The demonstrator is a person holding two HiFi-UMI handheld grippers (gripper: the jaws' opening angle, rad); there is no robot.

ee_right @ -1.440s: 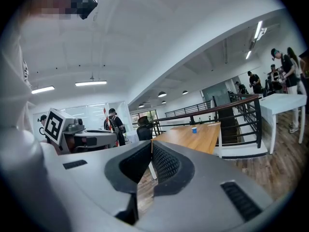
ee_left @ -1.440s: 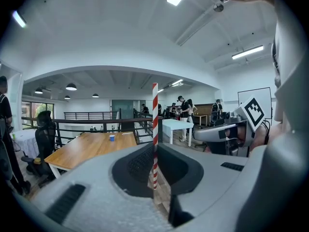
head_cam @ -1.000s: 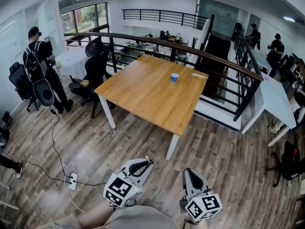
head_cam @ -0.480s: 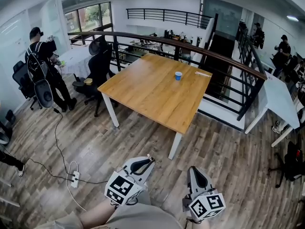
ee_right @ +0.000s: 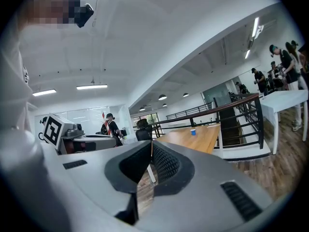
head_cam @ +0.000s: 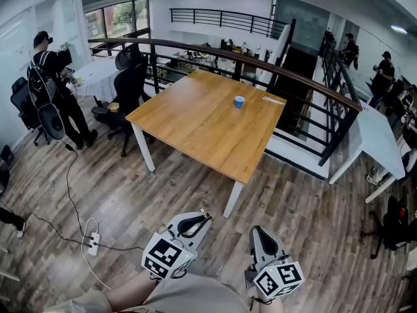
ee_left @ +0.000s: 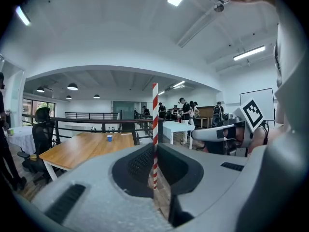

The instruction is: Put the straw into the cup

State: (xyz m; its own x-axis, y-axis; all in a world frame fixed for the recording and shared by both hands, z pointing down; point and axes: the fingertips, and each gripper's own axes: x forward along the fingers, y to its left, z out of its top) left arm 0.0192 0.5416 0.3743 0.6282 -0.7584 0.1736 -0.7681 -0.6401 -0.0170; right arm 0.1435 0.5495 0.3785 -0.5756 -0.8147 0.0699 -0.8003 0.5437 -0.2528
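Observation:
A small blue cup [head_cam: 239, 102] stands near the far edge of the wooden table [head_cam: 195, 126], well ahead of both grippers. It also shows in the left gripper view as the cup [ee_left: 109, 138] and in the right gripper view as the cup [ee_right: 193, 132]. My left gripper [head_cam: 199, 218] is shut on a red-and-white striped straw [ee_left: 155, 124], which stands upright between the jaws. My right gripper [head_cam: 258, 235] is held beside it with its jaws [ee_right: 150, 151] together and nothing in them. Both hang low over the wooden floor, short of the table.
A thin white stick [head_cam: 272, 102] lies on the table right of the cup. A black railing [head_cam: 306, 83] runs behind the table. Office chairs [head_cam: 130, 87] and a standing person [head_cam: 49, 77] are at the left. A cable and power strip [head_cam: 90, 243] lie on the floor.
Both grippers have sunk slightly and drifted a little. The striped straw stays gripped in the left one. The head view has shifted a bit.

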